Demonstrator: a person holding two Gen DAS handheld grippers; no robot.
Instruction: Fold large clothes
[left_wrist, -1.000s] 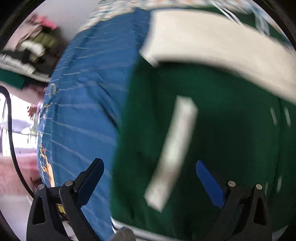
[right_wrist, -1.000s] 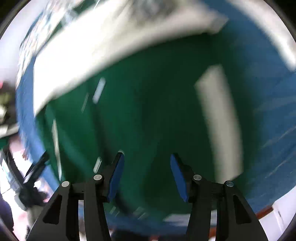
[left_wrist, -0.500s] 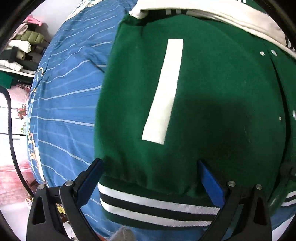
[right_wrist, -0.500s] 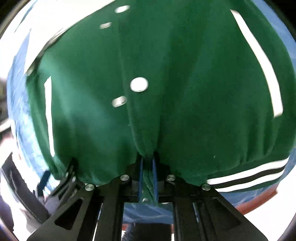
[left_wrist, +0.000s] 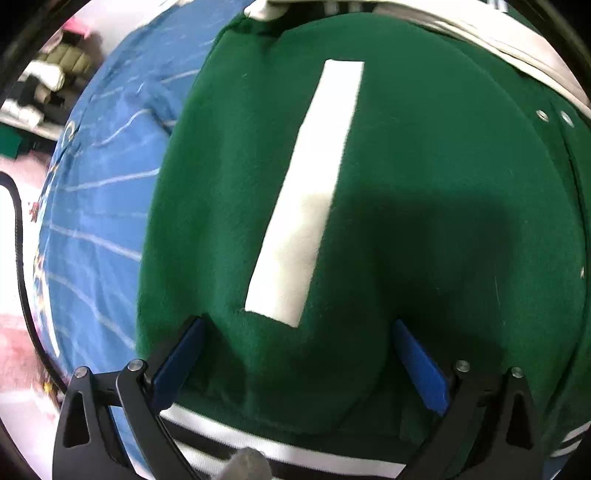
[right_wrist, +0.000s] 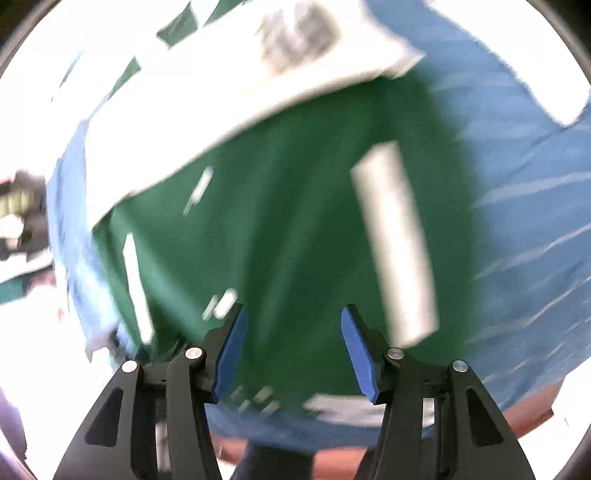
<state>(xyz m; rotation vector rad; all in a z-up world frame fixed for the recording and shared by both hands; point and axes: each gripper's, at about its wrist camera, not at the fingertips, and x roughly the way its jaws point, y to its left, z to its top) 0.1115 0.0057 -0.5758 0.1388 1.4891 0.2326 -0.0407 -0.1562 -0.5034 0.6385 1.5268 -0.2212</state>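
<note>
Left wrist view shows the dark green felt varsity jacket (left_wrist: 424, 177) lying on a blue bedsheet with thin pale stripes (left_wrist: 107, 206). The left gripper (left_wrist: 297, 354) is spread wide, its blue pads pressing into the fabric near the white-and-black striped hem (left_wrist: 280, 448). Folded clothes on a shelf (left_wrist: 48, 81) appear at far left. Only the right wrist view, heavily blurred, shows the white sleeve (right_wrist: 221, 96); the right gripper (right_wrist: 293, 339) hangs wide open above the jacket (right_wrist: 280, 229).
</note>
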